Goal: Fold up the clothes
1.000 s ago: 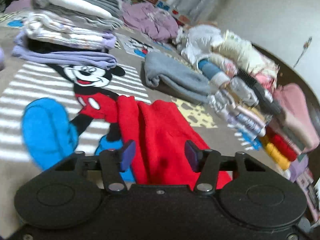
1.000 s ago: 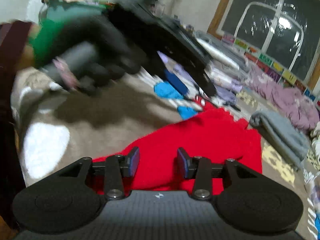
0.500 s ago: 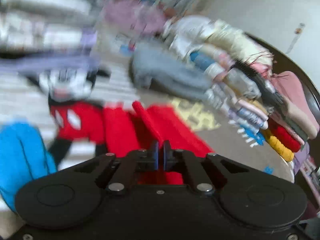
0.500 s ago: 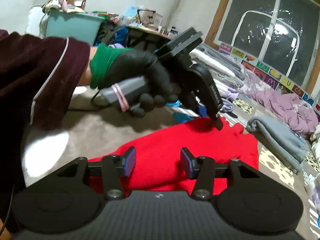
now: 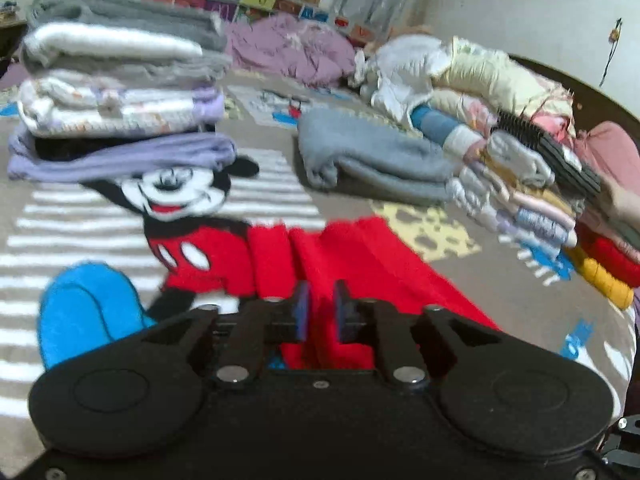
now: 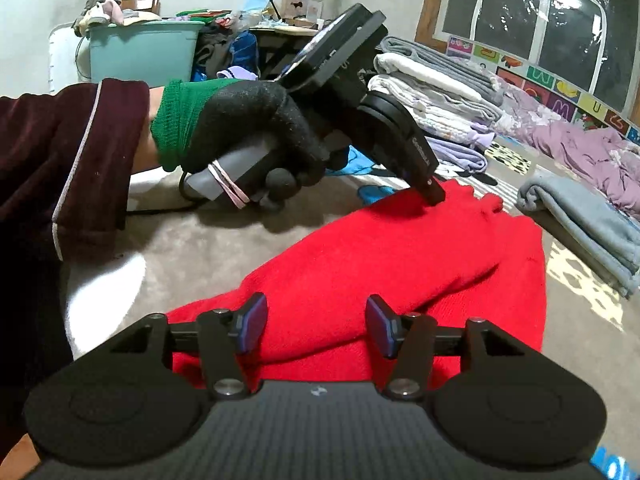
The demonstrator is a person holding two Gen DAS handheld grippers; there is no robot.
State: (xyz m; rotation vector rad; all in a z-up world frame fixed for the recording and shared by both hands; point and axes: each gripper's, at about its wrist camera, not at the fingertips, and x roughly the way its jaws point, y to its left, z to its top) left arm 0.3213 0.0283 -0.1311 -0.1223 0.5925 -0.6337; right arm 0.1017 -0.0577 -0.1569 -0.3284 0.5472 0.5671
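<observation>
The red sweater [image 6: 400,256] lies on the blanket [image 5: 80,240] under both grippers: the left gripper [image 5: 319,312], jaws narrow and opening, tips at its far edge, and the right gripper [image 6: 316,326] opening wide above its near part, holding nothing.

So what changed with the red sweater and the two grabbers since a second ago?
The left gripper snapped shut over the red sweater, and its jaws are now opening again, with a fold still between them. The right gripper is opening wider above the sweater, holding nothing. The folded stack and gray blanket stayed put.
</observation>
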